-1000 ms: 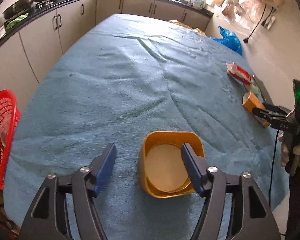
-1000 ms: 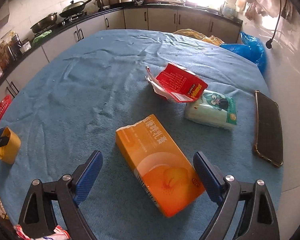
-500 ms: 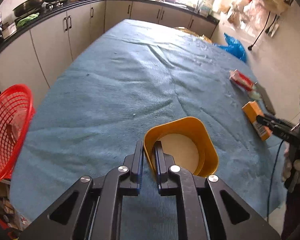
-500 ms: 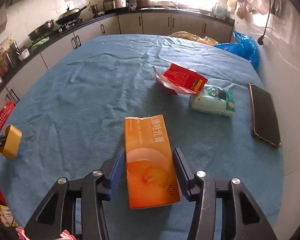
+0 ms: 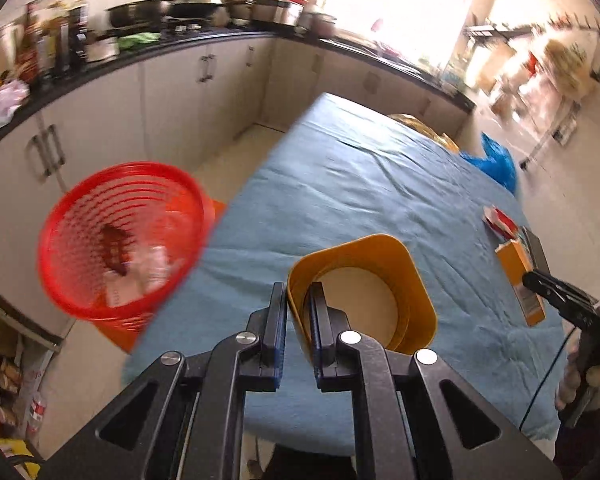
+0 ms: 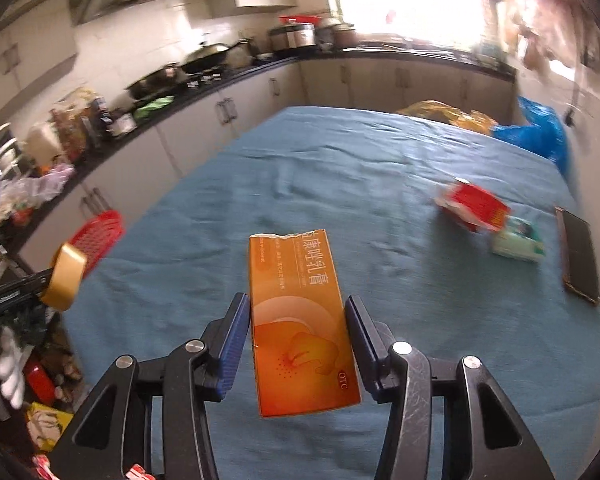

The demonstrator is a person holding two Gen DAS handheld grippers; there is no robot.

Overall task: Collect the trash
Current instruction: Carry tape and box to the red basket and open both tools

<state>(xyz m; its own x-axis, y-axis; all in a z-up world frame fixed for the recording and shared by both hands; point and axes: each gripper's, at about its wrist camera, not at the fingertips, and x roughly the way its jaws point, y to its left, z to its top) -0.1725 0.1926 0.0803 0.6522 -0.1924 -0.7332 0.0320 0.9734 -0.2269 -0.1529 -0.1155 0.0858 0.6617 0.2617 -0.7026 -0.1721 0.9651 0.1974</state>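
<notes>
My left gripper (image 5: pixel 298 300) is shut on the left wall of a yellow paper cup (image 5: pixel 364 292) and holds it above the near left edge of the blue-covered table (image 5: pixel 360 184). A red mesh trash basket (image 5: pixel 120 240) with some trash inside stands on the floor to the left. My right gripper (image 6: pixel 298 320) is shut on an orange carton (image 6: pixel 300 328) and holds it above the table. The cup also shows in the right wrist view (image 6: pixel 64 276), and the carton in the left wrist view (image 5: pixel 520 276).
A torn red packet (image 6: pixel 474 206), a green tissue pack (image 6: pixel 518 242) and a dark phone (image 6: pixel 578 252) lie at the table's right side. A blue bag (image 6: pixel 540 136) and a yellow bag (image 6: pixel 448 116) sit past the far edge. Kitchen cabinets (image 5: pixel 100 120) run along the left.
Both grippers closed on their items and lifted them off the table. The left one has swung left, bringing the red basket into fuller view.
</notes>
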